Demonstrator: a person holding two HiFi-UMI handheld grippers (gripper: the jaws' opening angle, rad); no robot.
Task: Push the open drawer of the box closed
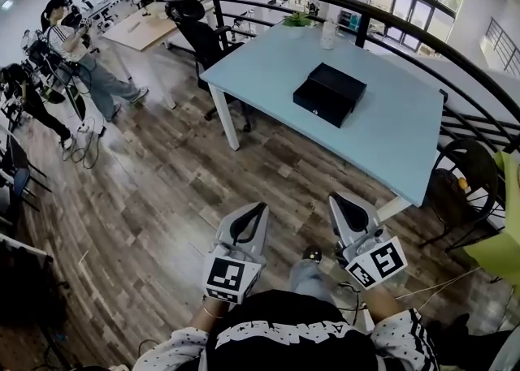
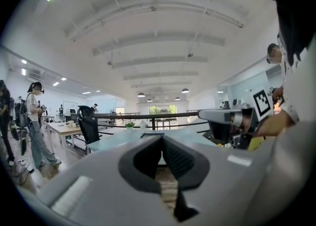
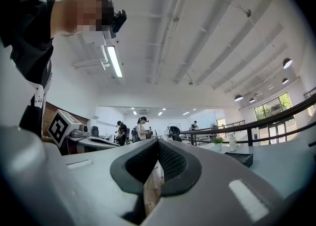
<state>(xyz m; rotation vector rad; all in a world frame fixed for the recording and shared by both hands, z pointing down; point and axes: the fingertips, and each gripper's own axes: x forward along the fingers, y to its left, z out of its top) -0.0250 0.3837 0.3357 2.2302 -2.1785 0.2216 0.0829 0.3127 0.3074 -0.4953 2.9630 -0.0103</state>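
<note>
Nothing is really under way yet. Far left, a couple of people point(image 1: 61, 32) are seen on the wood floor point(image 1: 146, 199), not part of this.

The left gripper point(image 1: 258, 209) is held low and close to the body. Its jaws are pressed together with nothing between them. Same story for the right gripper point(image 1: 337, 199): tips together, empty, held just beside the left one.

The table point(image 1: 390, 142) is well ahead and off to the right. The box point(image 1: 329, 93) is sat near its middle, well apart from both grippers. From this far off the drawer can't be made out properly. The top looks a bit offset from the body, but which side slides out can't be told.

So the step in hand is judged to be the approach. Next, the table needs to be walked up to and the drawer front found. Closed tips can then be laid flat against it and pushed straight in, probably with the box steadied by the other gripper so it isn't shoved across the table.
</note>
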